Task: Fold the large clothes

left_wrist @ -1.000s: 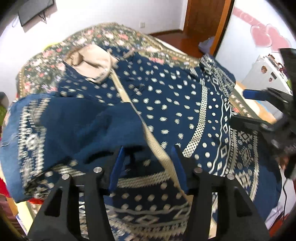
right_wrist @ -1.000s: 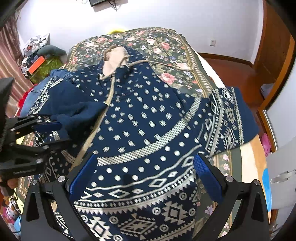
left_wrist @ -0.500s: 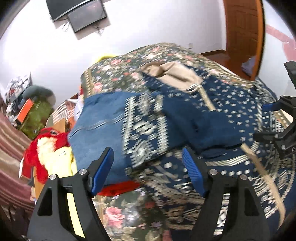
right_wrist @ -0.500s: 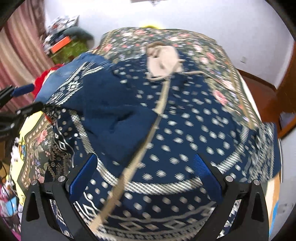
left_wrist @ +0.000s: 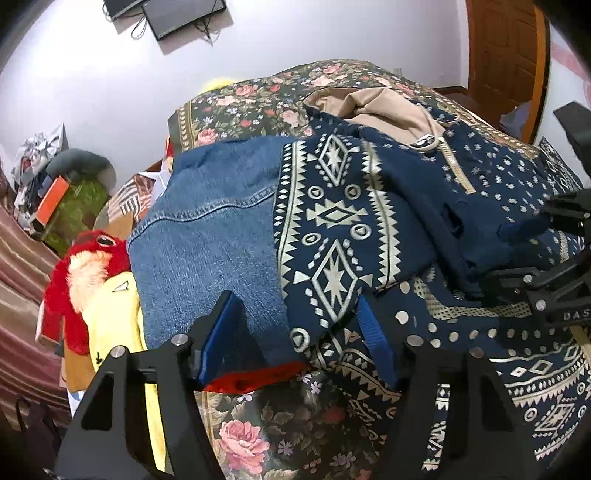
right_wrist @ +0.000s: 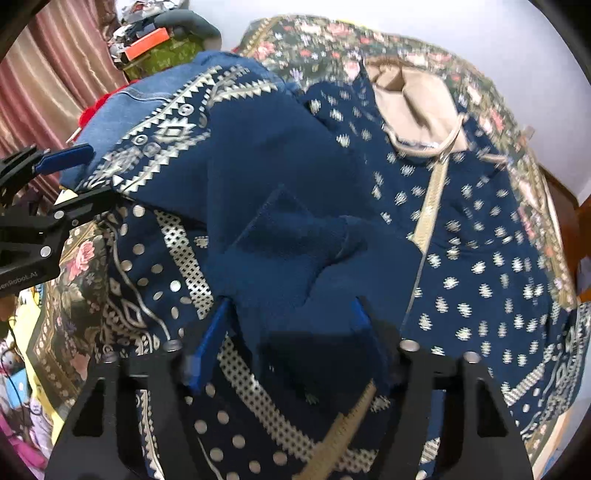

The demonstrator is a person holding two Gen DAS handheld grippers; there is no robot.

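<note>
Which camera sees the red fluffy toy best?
The left wrist view: the red fluffy toy shows clearly beside the denim sleeve, with an eye visible. In the right wrist view only a small red patch peeks from behind the denim.

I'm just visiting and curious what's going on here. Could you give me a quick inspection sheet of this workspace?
Surface: bed under a dark floral bedspread.
Job's things: navy patterned hooded jacket, sleeve folded across its front.
Clutter: red and yellow plush toy; green box.
Grippers: left gripper closing around the denim-backed sleeve; right gripper closing around a navy fold.
Cables: dangling below the wall screen.
Surroundings: white wall, wooden door, striped curtain.
</note>
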